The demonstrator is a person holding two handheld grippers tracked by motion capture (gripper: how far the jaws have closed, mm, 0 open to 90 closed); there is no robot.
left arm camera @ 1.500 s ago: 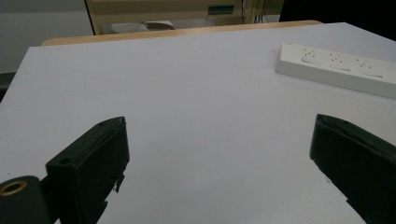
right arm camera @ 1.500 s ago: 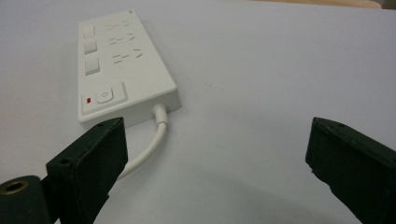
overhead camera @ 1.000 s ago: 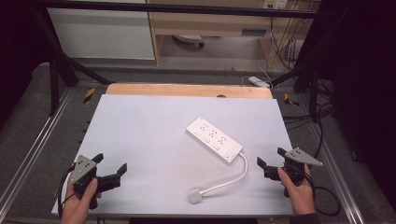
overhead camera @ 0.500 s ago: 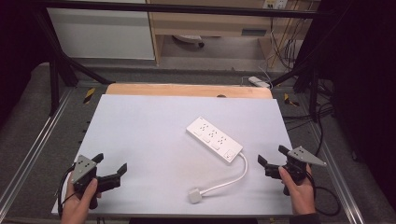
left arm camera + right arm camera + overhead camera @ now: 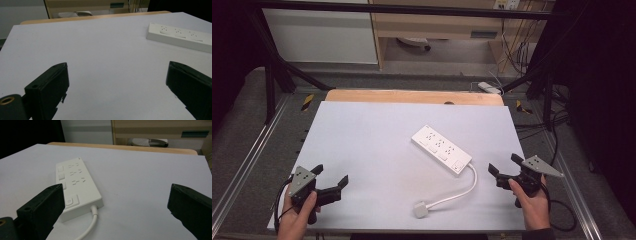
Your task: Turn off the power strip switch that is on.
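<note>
At the near edge of the counter (image 5: pixel 362 130) the left gripper (image 5: pixel 331 183) sits at the person's left corner, held in a hand (image 5: pixel 297 217) that comes up from below. Its jaws stand wide apart, gripping nothing and touching nothing; in the left gripper view bare white counter lies between them. The right gripper (image 5: pixel 503 165) sits at the opposite near corner in the other hand (image 5: pixel 532 205), its jaws likewise wide apart and empty, with a black cable (image 5: pixel 562 215) trailing off the counter's edge.

Between the two, close to the near edge, lies a white plug (image 5: pixel 421 209), flat on the counter. From it a white cord (image 5: pixel 457 192) runs in a curve up and to the right to the end of the strip (image 5: pixel 441 149).

The strip is a long, flat, white power strip, lying slantwise a little right of the counter's middle, its cord end toward the right gripper. In the right gripper view its top shows three rows of socket holes, small square switches beside them, and a larger button with a round mark at the cord end (image 5: pixel 68 200). It lies just ahead of the right gripper, nearer its left jaw, and well apart from the left gripper.

Beyond the white surface a strip of bare wood (image 5: pixel 412 96) shows at the far edge.
</note>
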